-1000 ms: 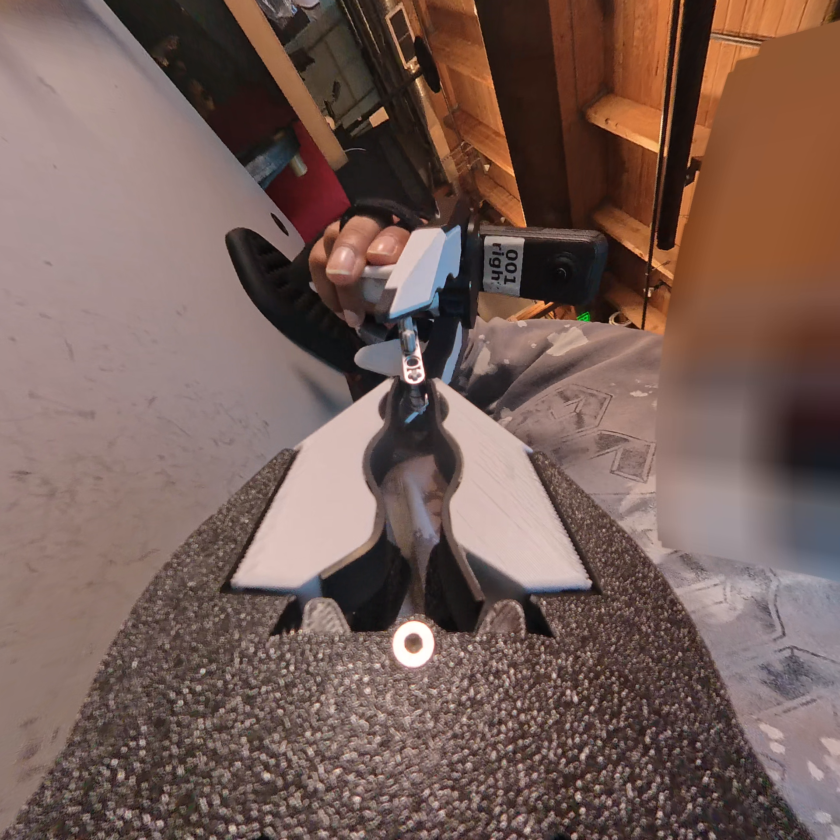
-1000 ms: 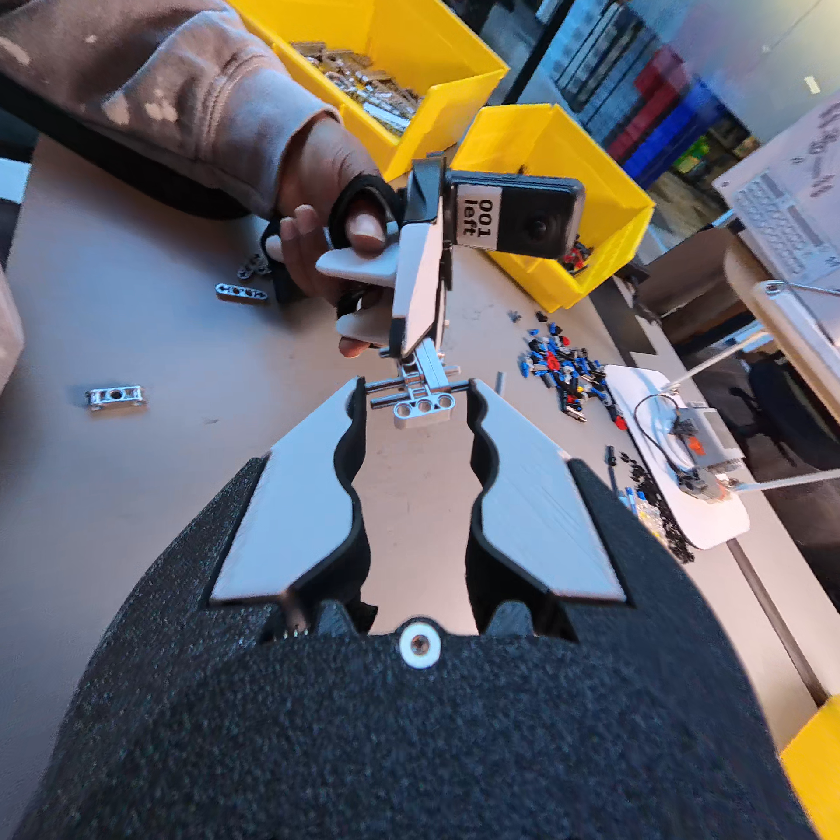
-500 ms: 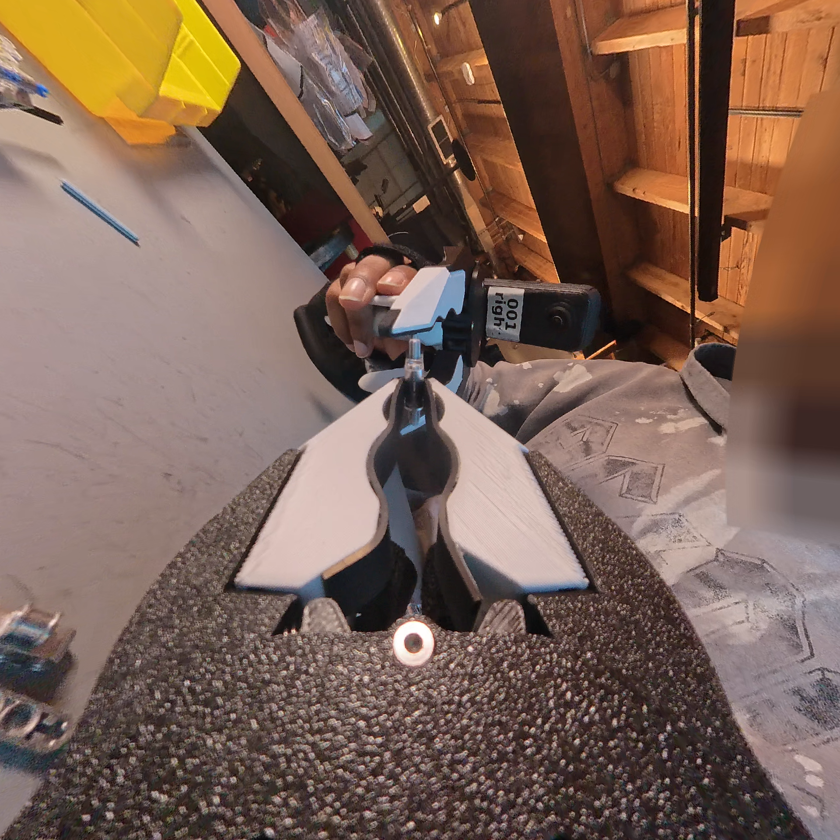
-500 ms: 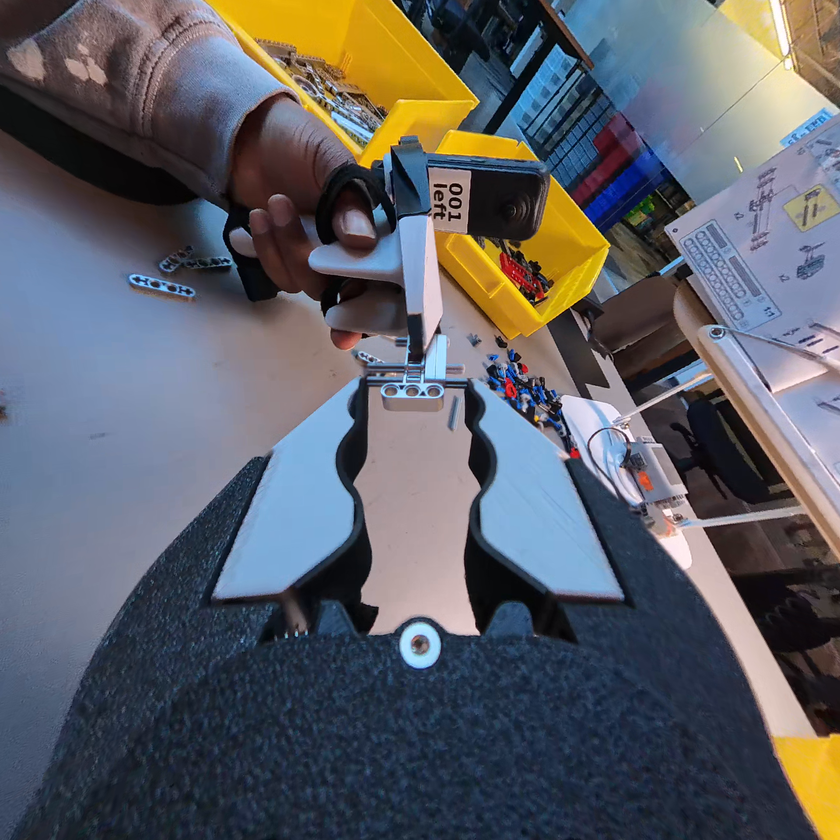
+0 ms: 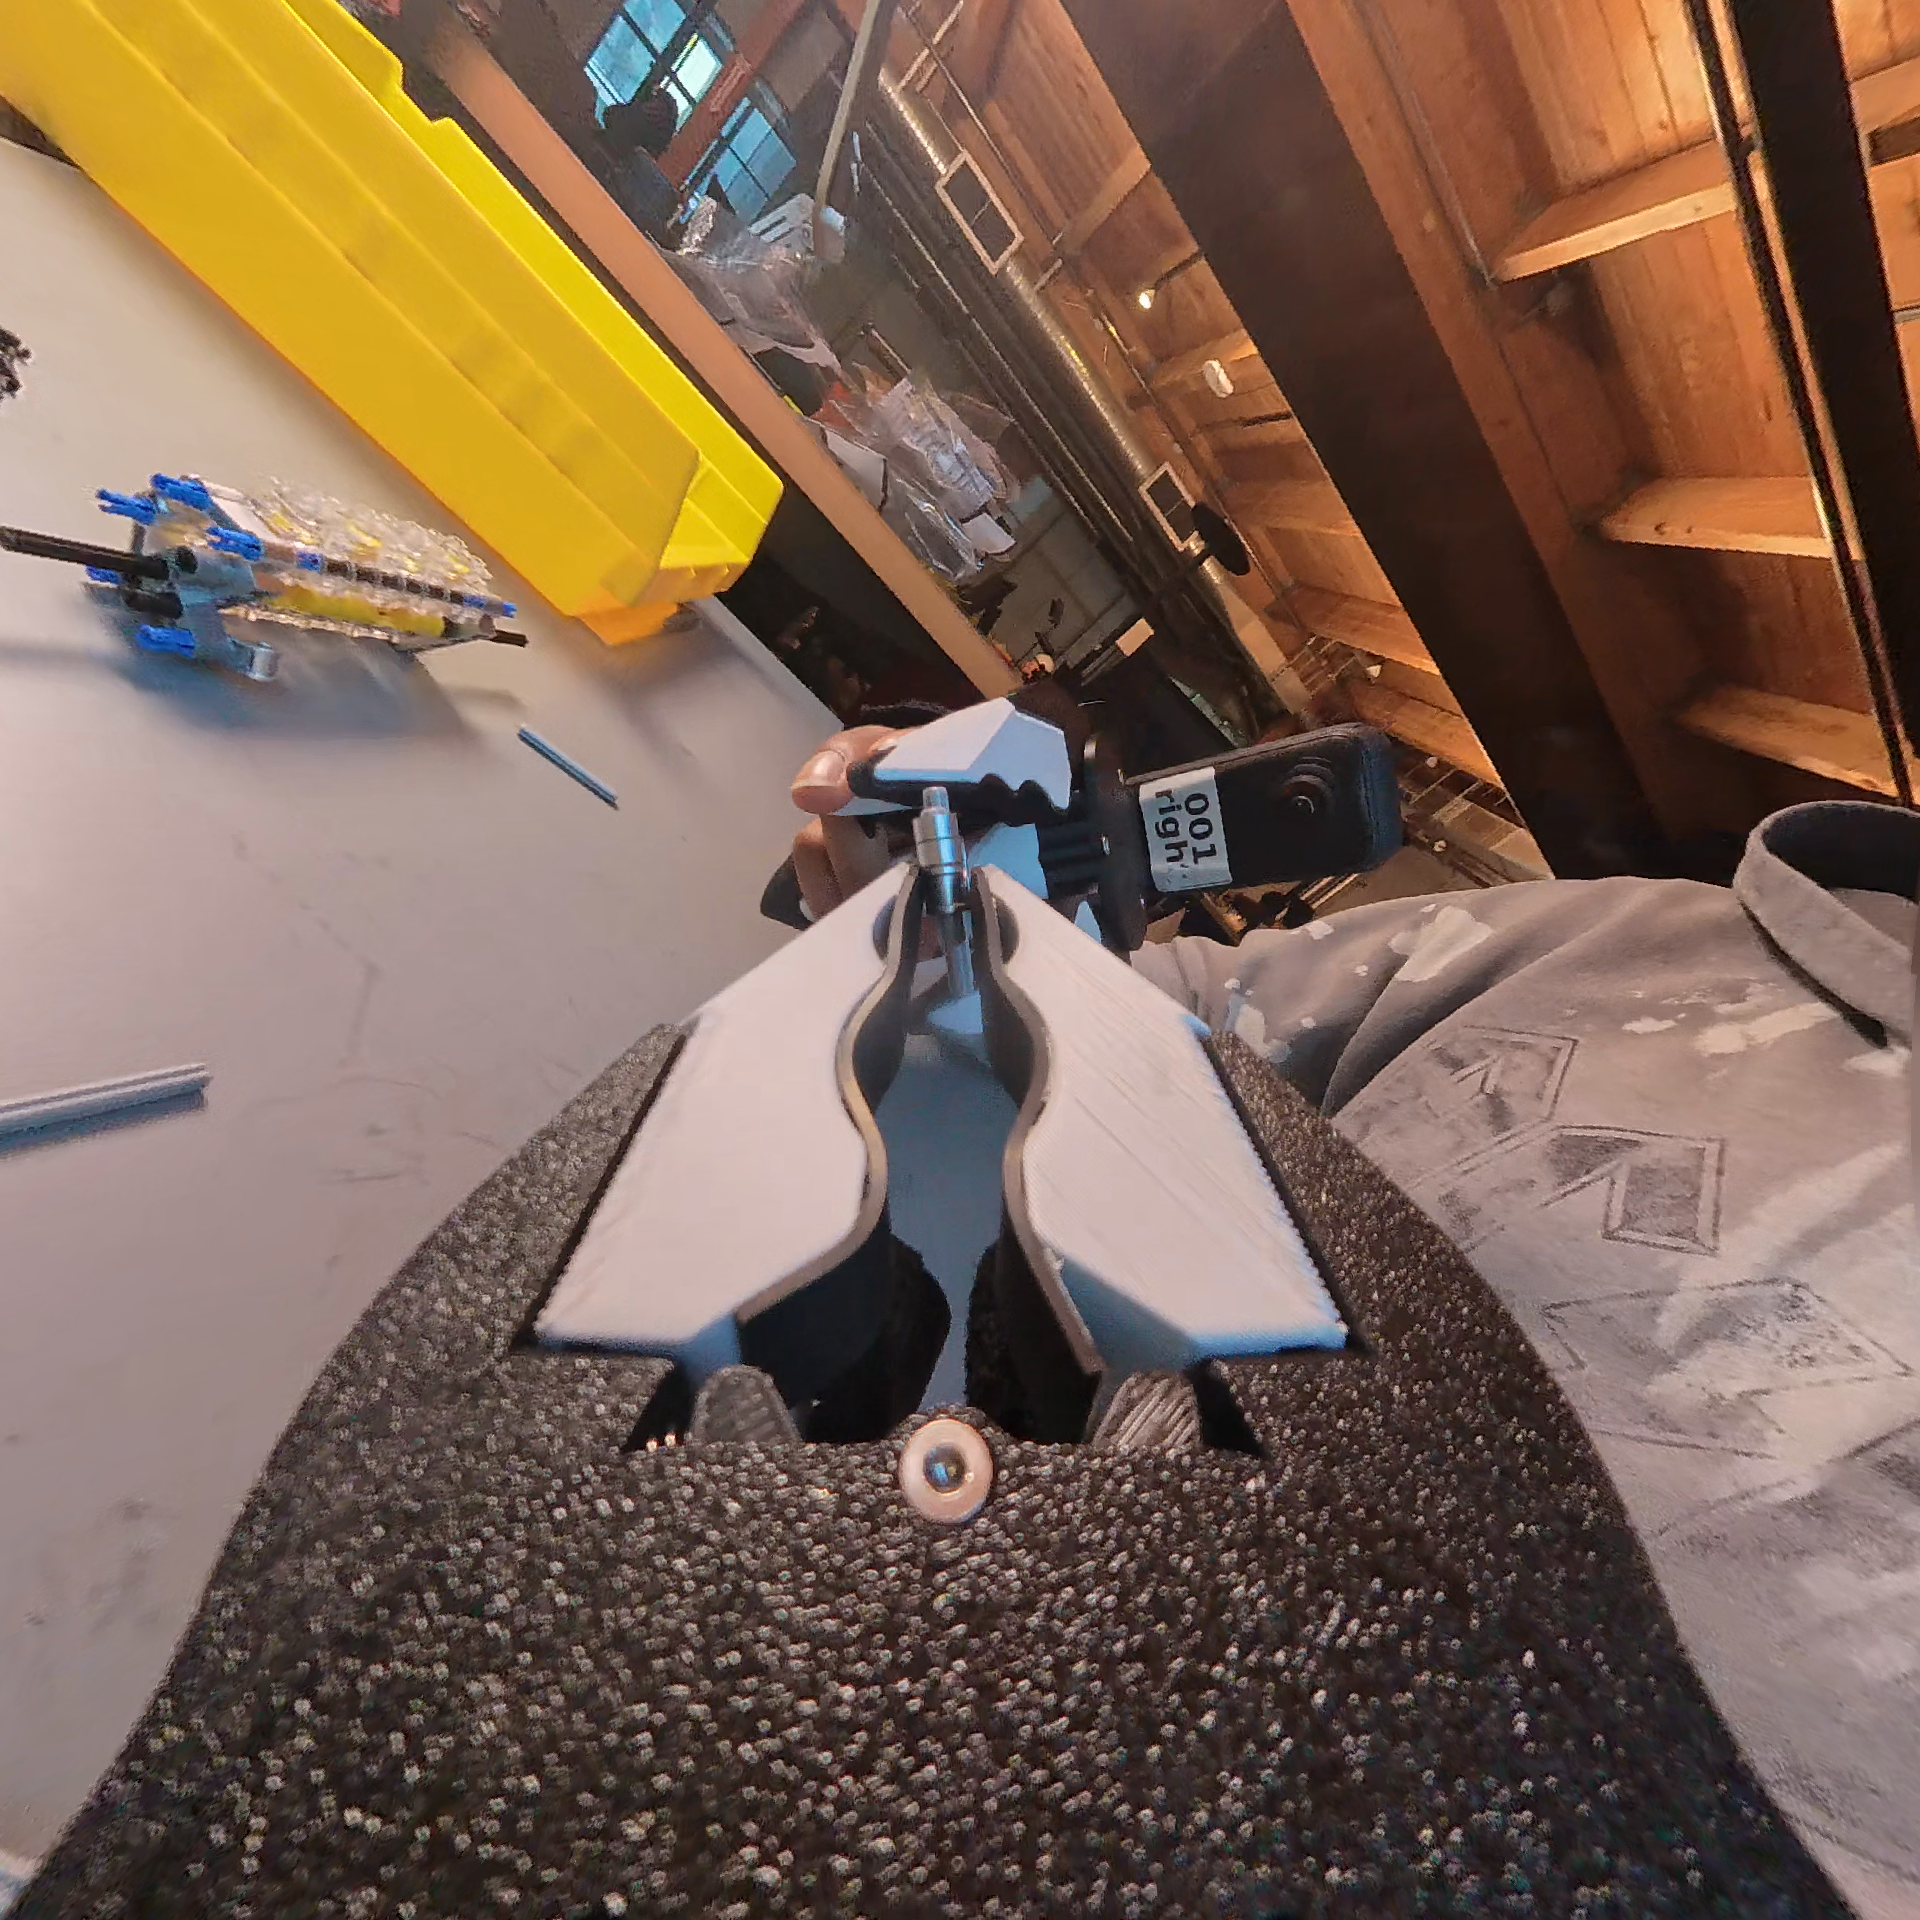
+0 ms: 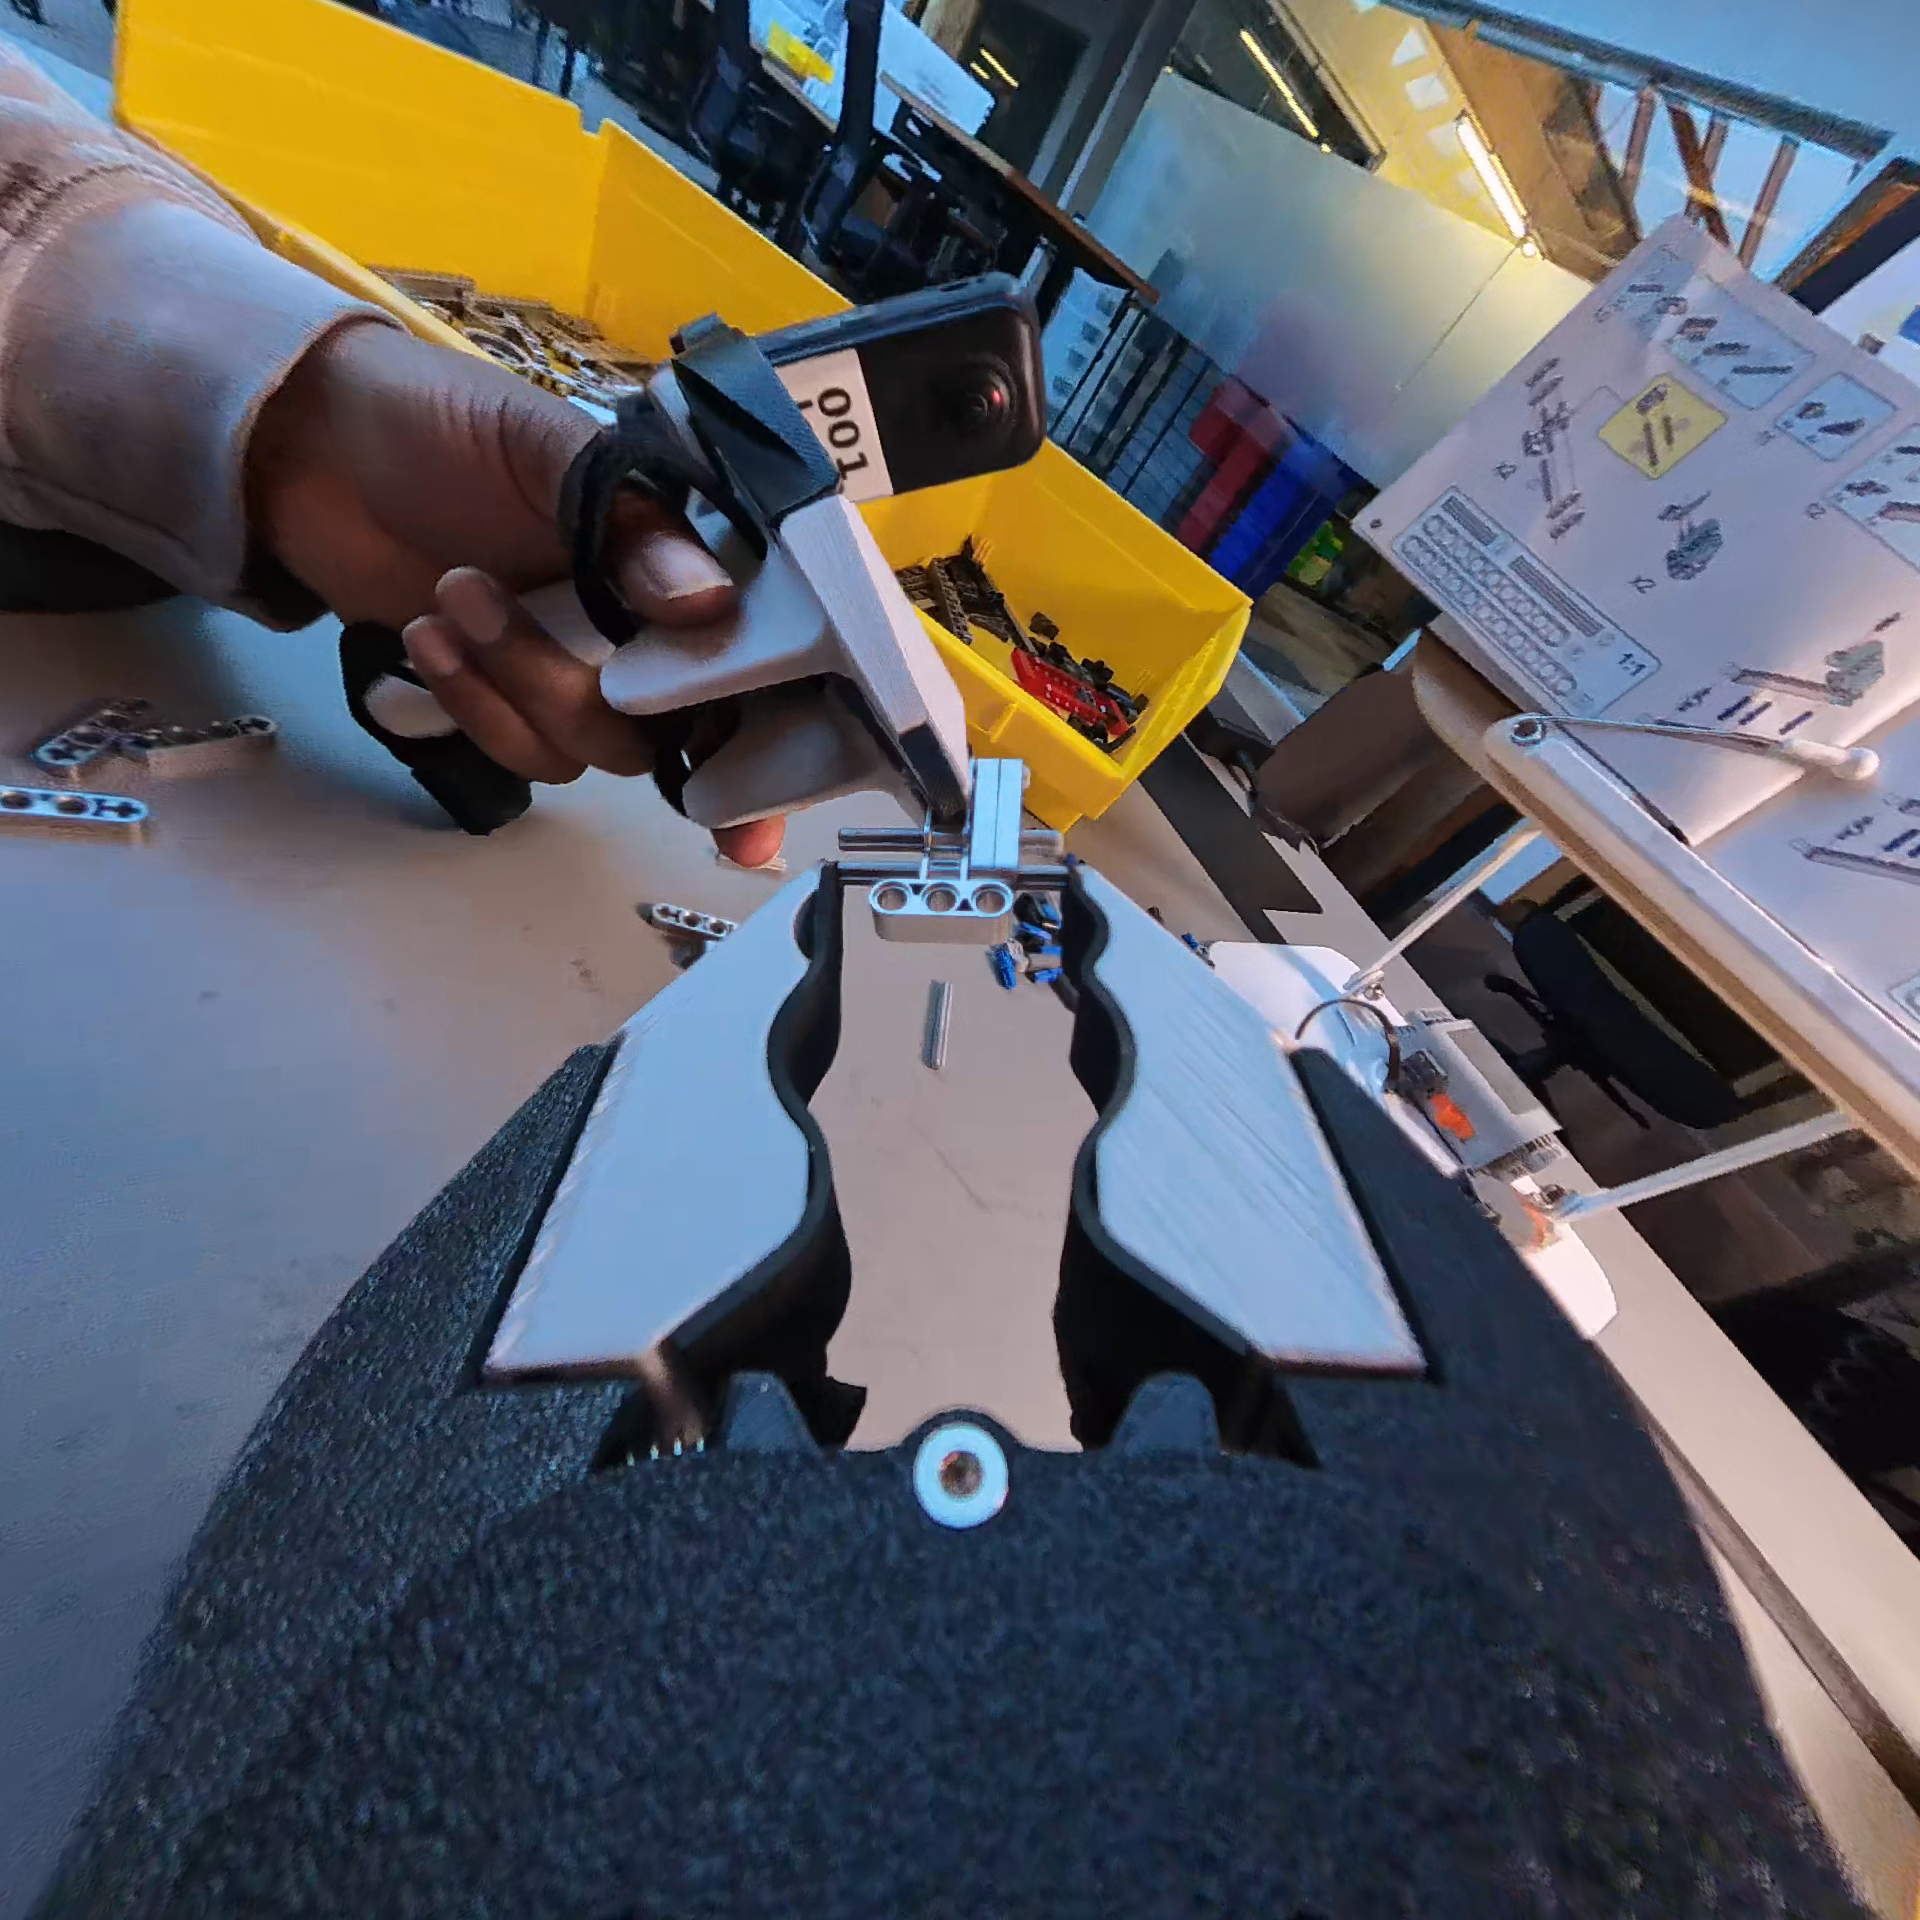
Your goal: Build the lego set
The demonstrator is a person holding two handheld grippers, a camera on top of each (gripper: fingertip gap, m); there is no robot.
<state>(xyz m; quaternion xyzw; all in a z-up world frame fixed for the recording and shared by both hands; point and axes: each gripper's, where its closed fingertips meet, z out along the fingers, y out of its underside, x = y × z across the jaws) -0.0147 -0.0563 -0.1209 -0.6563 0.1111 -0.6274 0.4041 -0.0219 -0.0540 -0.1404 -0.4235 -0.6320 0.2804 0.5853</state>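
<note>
Your left gripper (image 5: 940, 914) is clenched on a small grey beam-and-axle assembly (image 6: 951, 868) and holds it in the air above the table (image 6: 260, 1091). In the right wrist view the left fingers (image 6: 883, 665) come down from upper left and pinch the upright part of the piece; a three-hole beam hangs at its bottom, holes facing the right camera.

Your right gripper (image 6: 945, 899) has its fingers spread wide, gripping nothing. The assembly sits right at the gap between their tips — dead ahead, centred. A thin axle runs crosswise through the piece, so its long axis lies across the gap, tip to tip. Whether the axle ends touch the right fingers I cannot tell; they look just beside them.

From the left wrist view the piece shows end-on as a short metal-looking stack poking out past the left tips, with the right gripper close behind it and a hand (image 5: 831, 821) on its handle.

Around it: a loose grey axle (image 6: 937, 1023) lies on the table below the gap, small blue and black pins (image 6: 1023, 951) near the right finger, flat grey beams (image 6: 73, 810) at far left. Yellow bins (image 6: 1091, 561) stand behind, an instruction sheet (image 6: 1662, 468) on a stand to the right, a partly built model (image 5: 301, 582) far off in the left view.
</note>
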